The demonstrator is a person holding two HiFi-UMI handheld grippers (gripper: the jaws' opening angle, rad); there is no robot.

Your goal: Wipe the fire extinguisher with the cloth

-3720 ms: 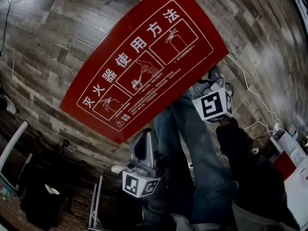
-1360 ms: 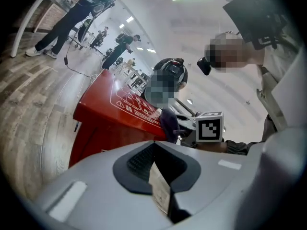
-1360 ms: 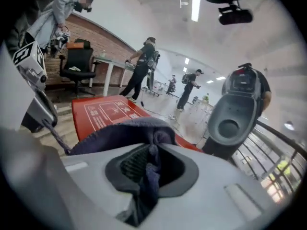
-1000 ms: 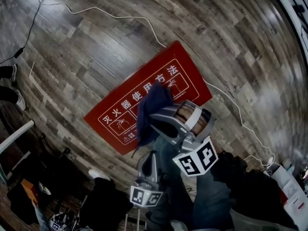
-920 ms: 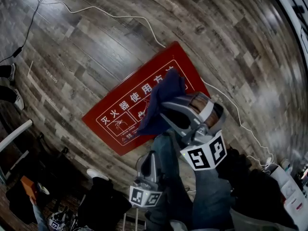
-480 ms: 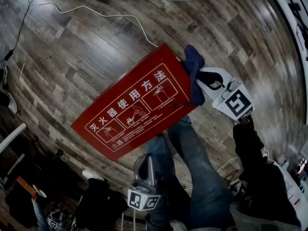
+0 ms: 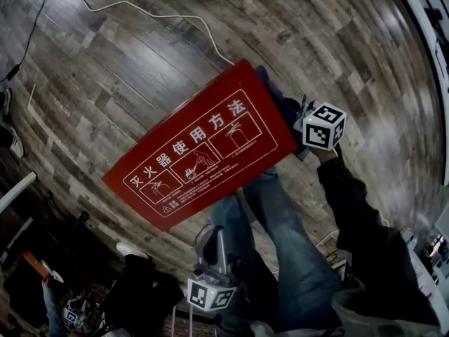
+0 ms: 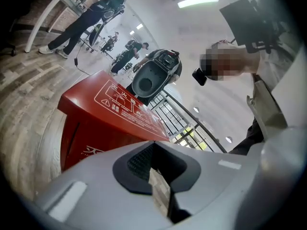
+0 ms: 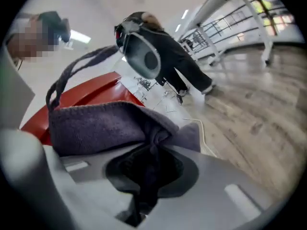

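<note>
While our right gripper [image 9: 152, 150] is clamped on the dark cloth [image 9: 96, 126] at the right edge of the red fire-extinguisher box [image 7: 203, 146] on the wood floor [image 7: 140, 55], we judge wiping is just starting. Next comes a firm drag across the lid. Our left gripper [image 8: 160, 191] hangs closed, empty. White lid print reads 灭火器使用方法.

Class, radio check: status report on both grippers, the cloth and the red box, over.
Right gripper jaws just tightened on the cloth, at the red box edge. Left gripper shut, empty, held low. Nothing else on the box.
</note>
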